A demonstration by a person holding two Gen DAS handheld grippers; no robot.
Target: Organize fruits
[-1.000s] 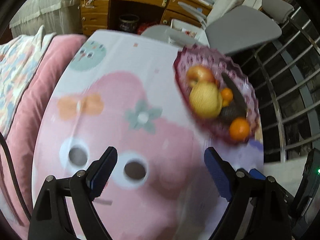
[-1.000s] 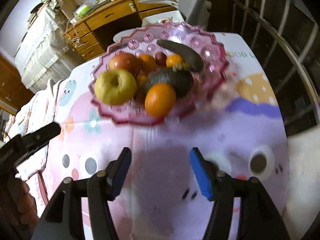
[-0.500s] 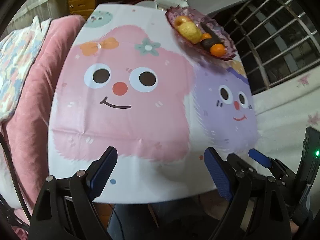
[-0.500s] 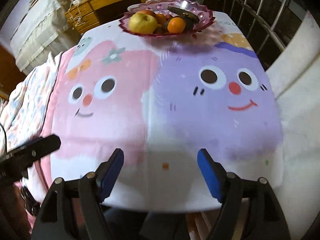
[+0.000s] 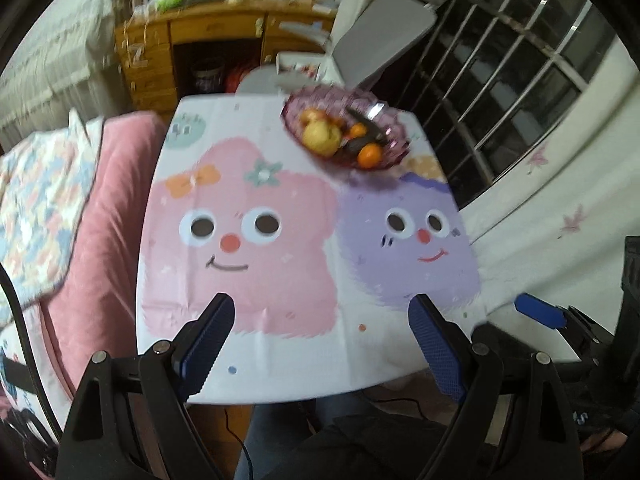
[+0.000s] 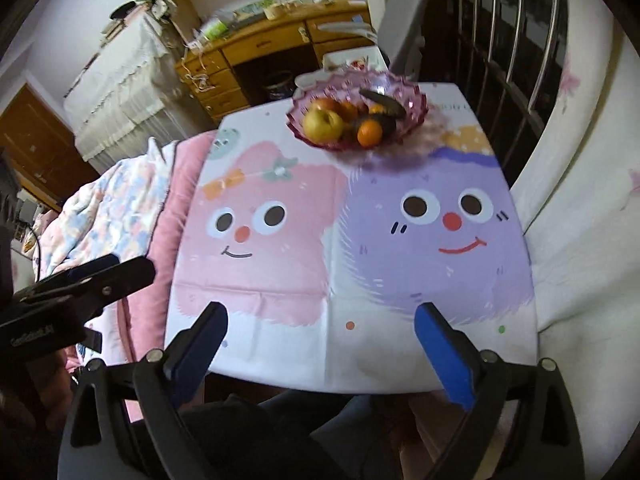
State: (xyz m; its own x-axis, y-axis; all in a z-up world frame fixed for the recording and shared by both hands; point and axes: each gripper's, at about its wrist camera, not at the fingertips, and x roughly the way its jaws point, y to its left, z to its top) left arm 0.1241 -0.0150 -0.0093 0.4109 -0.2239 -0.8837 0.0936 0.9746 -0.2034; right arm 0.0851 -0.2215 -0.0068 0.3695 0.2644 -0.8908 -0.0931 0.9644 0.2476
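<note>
Purple scalloped bowl [image 6: 416, 108] sits upper centre of frame on table [image 6: 360, 368], far end; fruit inside: one yellow apple [image 6: 322, 125], one orange [image 6: 369, 134] in front, others unclear. No readable writing. Left gripper [image 5: 320, 344] spread, empty. Right gripper [image 6: 320, 350] jaws just been opening, nothing between.

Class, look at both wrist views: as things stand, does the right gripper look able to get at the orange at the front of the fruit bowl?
Probably yes. The right gripper is open and empty, and only bare tablecloth lies between it and the orange at the near edge of the bowl, though it must first travel across the table.
</note>
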